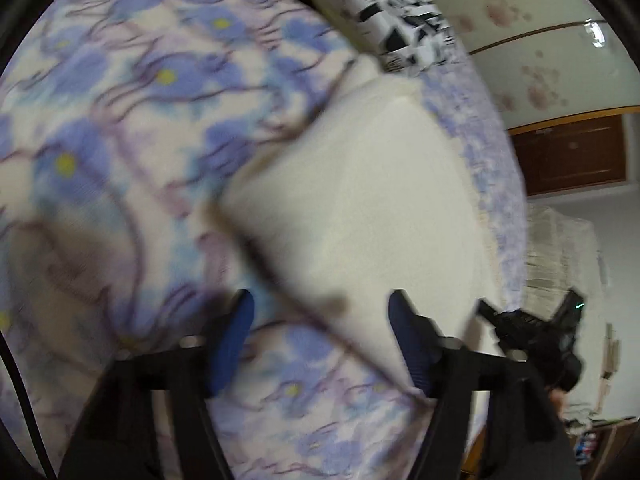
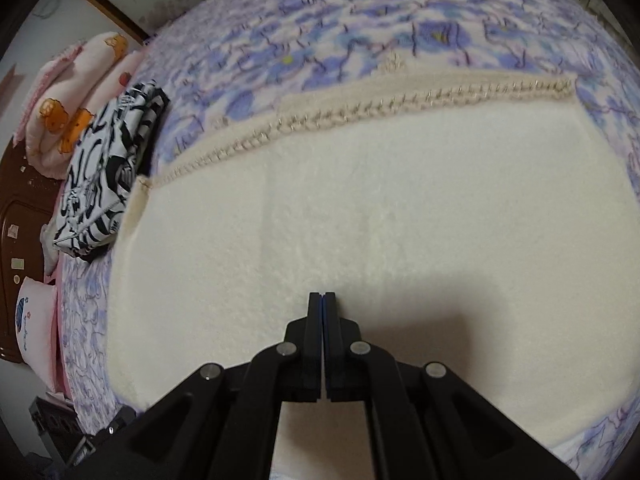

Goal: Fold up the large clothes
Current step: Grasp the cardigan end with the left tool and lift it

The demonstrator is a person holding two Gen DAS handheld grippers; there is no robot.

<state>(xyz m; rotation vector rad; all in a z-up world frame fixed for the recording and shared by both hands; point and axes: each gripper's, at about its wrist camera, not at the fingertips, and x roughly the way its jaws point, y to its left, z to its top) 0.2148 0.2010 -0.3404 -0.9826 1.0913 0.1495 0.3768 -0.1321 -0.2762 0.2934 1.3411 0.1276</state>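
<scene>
Cream garment lies flat on the bedspread, trim edge far side. My left gripper is spread, empty, over its corner; right gripper is pressed together, empty. I'd pinch corners squarely, lift evenly.

bed: blue-flowered bedspread | wall: pale, pink flower prints | furniture: dark brown wood

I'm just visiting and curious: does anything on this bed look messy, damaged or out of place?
Nothing stands out. The cream garment lies flat and folded on the floral bedspread, its knitted trim intact, and a black-and-white garment sits folded beside it.
</scene>
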